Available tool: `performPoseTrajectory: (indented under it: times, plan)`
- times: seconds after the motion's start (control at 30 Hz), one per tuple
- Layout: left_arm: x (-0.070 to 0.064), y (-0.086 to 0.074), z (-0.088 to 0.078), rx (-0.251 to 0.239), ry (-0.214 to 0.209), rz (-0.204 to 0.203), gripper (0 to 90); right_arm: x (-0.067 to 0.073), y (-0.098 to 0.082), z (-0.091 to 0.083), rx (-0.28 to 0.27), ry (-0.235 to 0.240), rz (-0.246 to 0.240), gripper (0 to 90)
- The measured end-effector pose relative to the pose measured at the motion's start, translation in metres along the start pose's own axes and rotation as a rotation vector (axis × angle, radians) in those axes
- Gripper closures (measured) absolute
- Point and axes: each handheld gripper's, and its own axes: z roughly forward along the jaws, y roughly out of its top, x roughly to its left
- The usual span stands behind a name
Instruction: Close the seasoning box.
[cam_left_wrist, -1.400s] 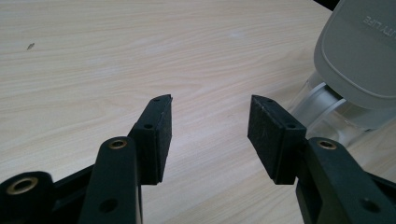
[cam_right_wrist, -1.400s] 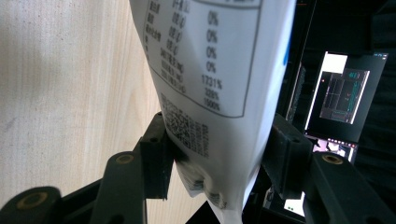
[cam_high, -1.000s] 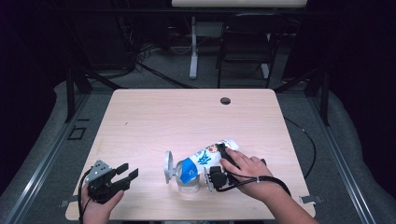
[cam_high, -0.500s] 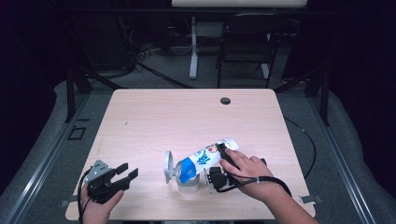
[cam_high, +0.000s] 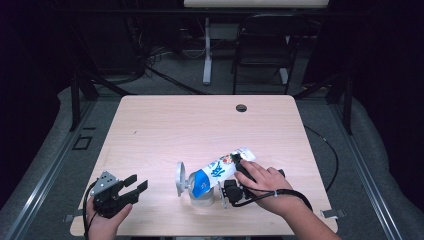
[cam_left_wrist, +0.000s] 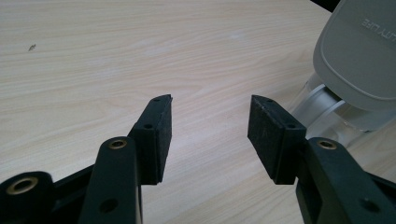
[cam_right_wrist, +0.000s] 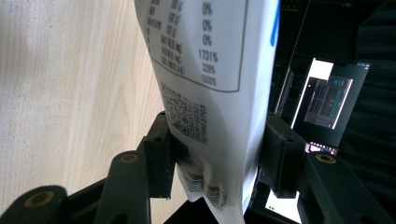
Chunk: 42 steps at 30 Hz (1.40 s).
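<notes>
1. High view, table's near left corner: your left gripper (cam_high: 134, 186) rests in your left hand (cam_high: 102, 222), jaws spread wide with nothing between them, well apart from the container.
2. Left gripper view: both black pads (cam_left_wrist: 161, 135) frame bare wooden table (cam_left_wrist: 93, 56), and the container's grey flip lid (cam_left_wrist: 359, 51) stands upright at the right edge.
3. High view, near the front edge at centre: a clear container (cam_high: 200, 192) stands on the table, and a white-and-blue pouch (cam_high: 220, 172) tilts down into its mouth.
4. High view, right of centre: your right hand (cam_high: 262, 180) holds the right gripper (cam_high: 240, 167) at the pouch's raised end.
5. Right gripper view: your jaws clamp the printed pouch (cam_right_wrist: 210, 70) between both pads, the pouch hanging over the table.
</notes>
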Motion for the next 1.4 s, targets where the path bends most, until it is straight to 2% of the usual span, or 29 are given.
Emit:
performPoseTrajectory:
  times: [1.4]
  plan:
    - [-0.0009,-0.0001,0.0005,-0.003,0.002,-0.001,50.3,0.0025,-0.0010,0.0001,-0.018,-0.010,-0.007,52.4]
